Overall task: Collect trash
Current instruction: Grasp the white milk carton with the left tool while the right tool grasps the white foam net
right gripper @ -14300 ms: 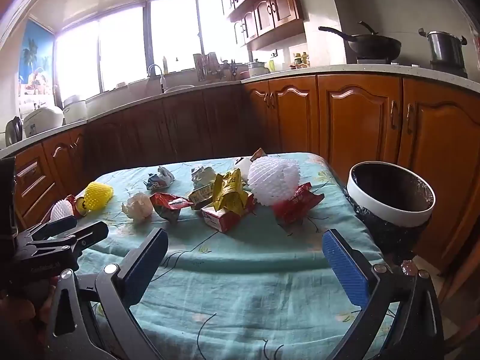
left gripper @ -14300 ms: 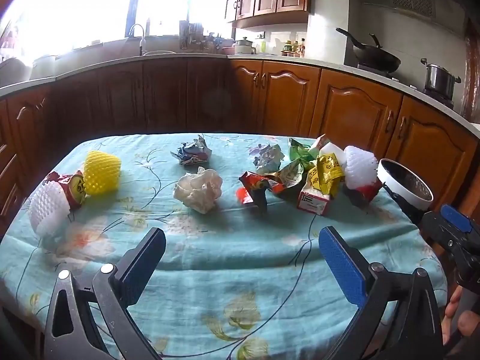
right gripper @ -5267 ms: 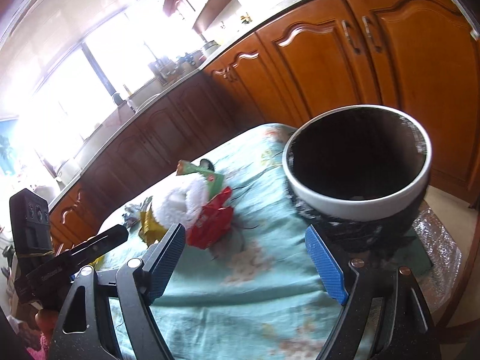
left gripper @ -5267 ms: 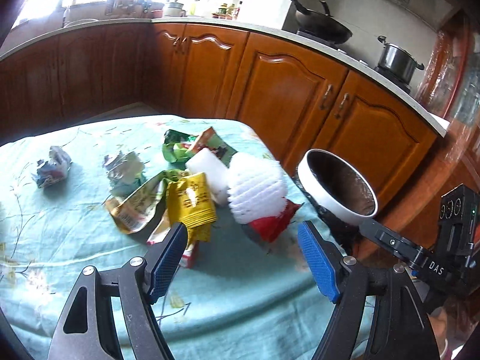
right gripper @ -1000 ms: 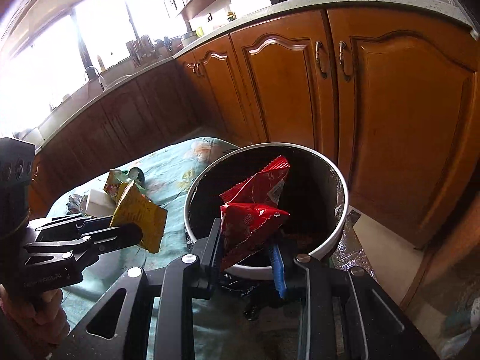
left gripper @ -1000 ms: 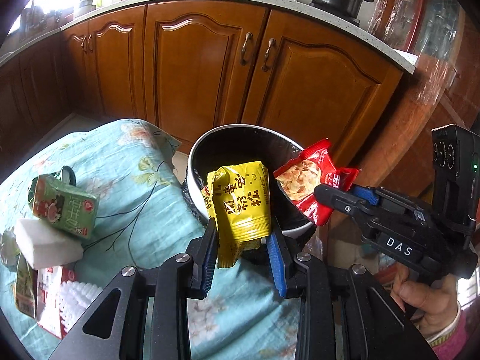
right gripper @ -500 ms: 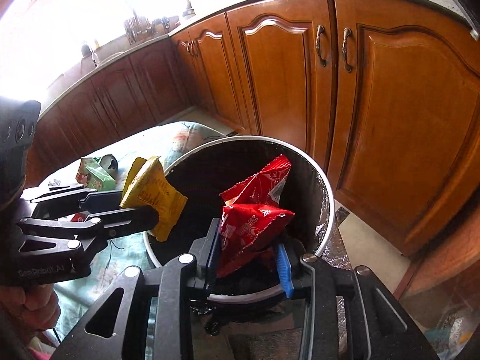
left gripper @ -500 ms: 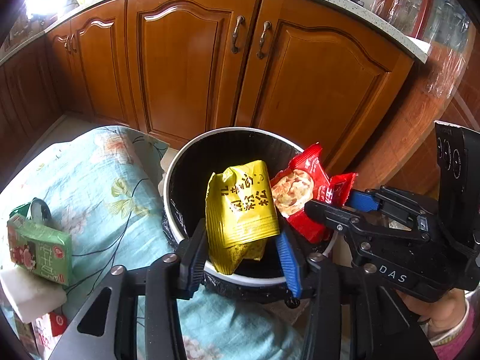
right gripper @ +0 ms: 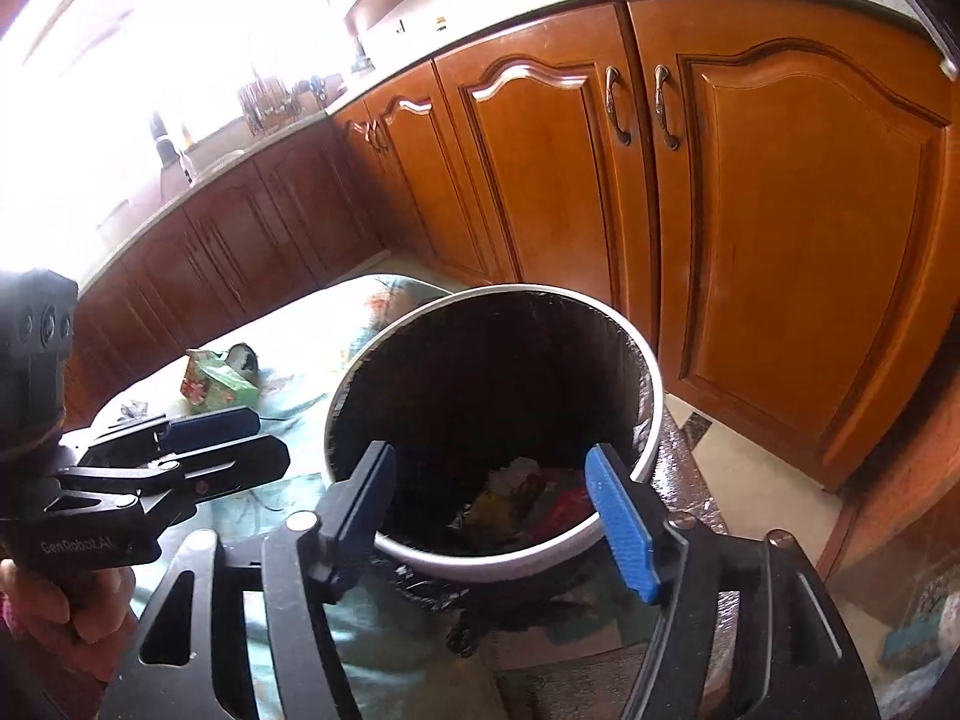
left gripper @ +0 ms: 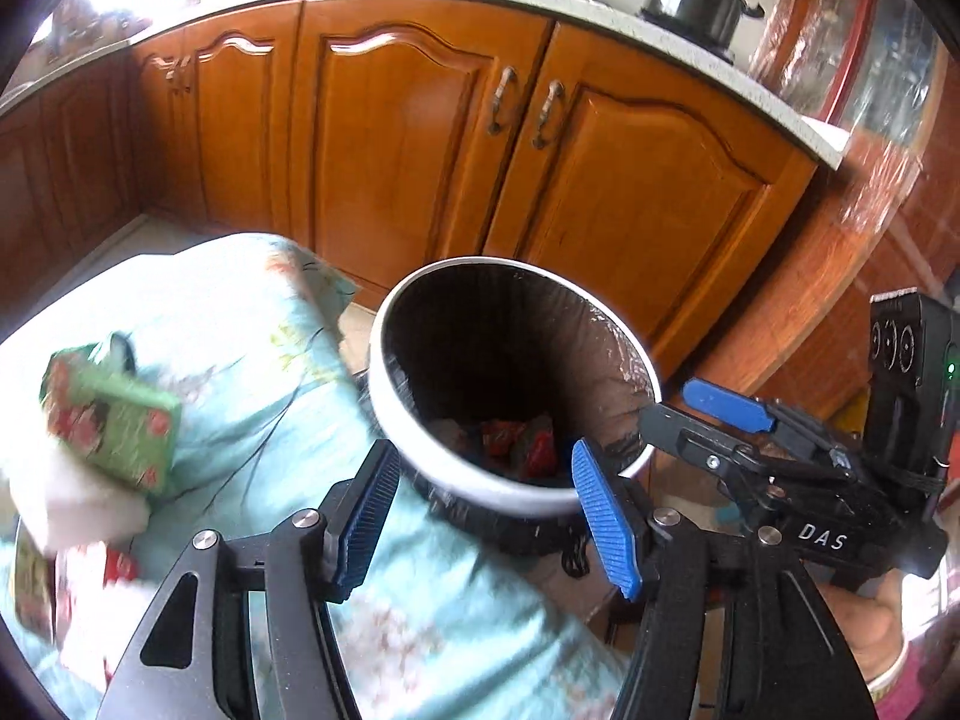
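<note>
Left tongs (left gripper: 483,516): spread wide, nothing between the blue pads. Right tongs (right gripper: 492,516): likewise wide and empty. Both sets hang over the near rim of the trash bin (right gripper: 498,558), a white-rimmed pail with a black liner, directly ahead of and below the pads. Wrappers (right gripper: 540,501), red and yellowish, lie at the bottom of the bin, beyond the right tongs' tips. To the left of the left tongs, on the floral cloth of the counter (left gripper: 252,396), a green carton (left gripper: 111,417) rests, blurred. Wooden cabinets (left gripper: 420,138) stand behind the bin.
</note>
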